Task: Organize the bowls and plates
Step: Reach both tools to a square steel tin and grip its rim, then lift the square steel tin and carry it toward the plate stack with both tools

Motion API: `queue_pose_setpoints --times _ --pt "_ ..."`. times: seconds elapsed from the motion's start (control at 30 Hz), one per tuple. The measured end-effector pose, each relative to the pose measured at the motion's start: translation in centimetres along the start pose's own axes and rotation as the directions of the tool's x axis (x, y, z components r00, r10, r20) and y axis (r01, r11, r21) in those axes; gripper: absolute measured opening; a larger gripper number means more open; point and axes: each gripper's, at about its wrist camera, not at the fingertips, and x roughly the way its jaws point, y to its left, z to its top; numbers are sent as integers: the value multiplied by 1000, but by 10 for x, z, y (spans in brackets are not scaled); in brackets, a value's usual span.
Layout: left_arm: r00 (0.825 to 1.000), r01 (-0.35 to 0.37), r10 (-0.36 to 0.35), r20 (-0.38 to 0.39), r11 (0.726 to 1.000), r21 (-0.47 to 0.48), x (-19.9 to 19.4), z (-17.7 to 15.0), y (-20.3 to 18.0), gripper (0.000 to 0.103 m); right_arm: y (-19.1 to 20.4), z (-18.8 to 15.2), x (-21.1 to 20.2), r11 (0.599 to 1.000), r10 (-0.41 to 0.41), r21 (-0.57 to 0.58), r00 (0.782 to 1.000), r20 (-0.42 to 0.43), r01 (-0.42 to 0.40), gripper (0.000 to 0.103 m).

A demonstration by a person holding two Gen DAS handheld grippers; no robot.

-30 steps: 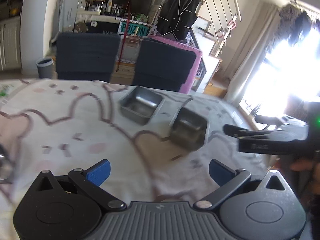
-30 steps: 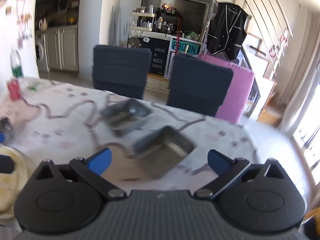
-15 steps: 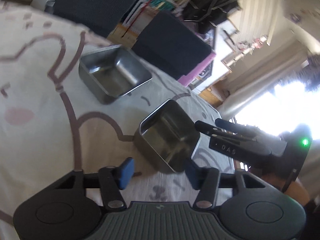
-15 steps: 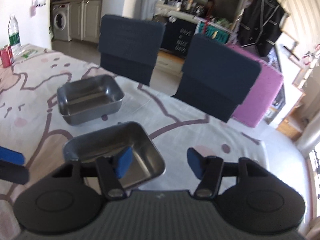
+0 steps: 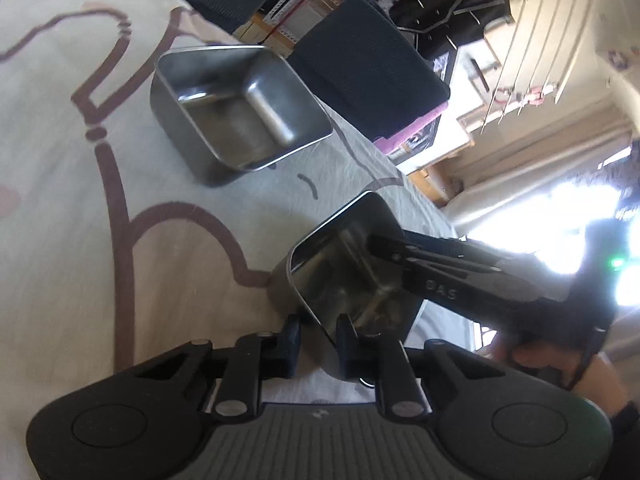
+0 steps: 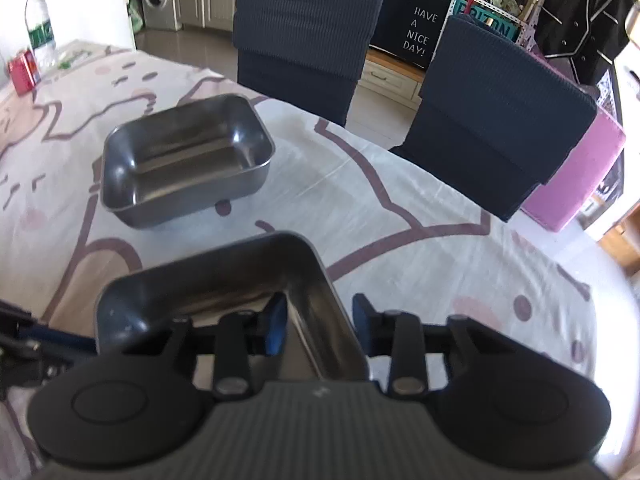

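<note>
Here the near steel tray (image 6: 224,280), rectangular, shiny and empty, sits low in the centre of both views. The left gripper (image 5: 318,338) and right gripper (image 6: 320,320) each straddle one wall, jaws just closing; contact is unclear. A second tray (image 6: 184,164) rests on the cat-print tablecloth (image 6: 400,216). Only the right view shows the water bottle (image 6: 38,28).

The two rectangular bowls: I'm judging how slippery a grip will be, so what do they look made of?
Near bowl and far bowl: likely stainless steel, smooth and semi-glossy, judging by grey mirror-like reflections and thin rolled rims. Probably slick.
</note>
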Motion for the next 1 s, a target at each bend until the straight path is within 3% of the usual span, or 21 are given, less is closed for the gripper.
queue_pose_setpoints --times 0.17,0.4,0.6,0.83,1.0 --pt "999 -44 43 23 998 45 -19 5 4 11 6 -12 -28 998 -14 54 1000 6 14 20" --pt "998 -47 38 50 979 200 -81 3 -7 9 34 -50 -80 985 3 174 999 38 -10 12" --pt "999 -36 44 -21 956 291 -124 -18 -5 9 72 -94 -125 935 48 348 995 82 -74 11" --pt "990 -47 88 -108 941 335 -150 -59 16 9 131 -128 -166 897 15 441 999 48 -34 9" --pt "981 -40 99 -168 946 322 -145 -84 32 9 168 -143 -176 883 -65 464 998 -18 66 9"
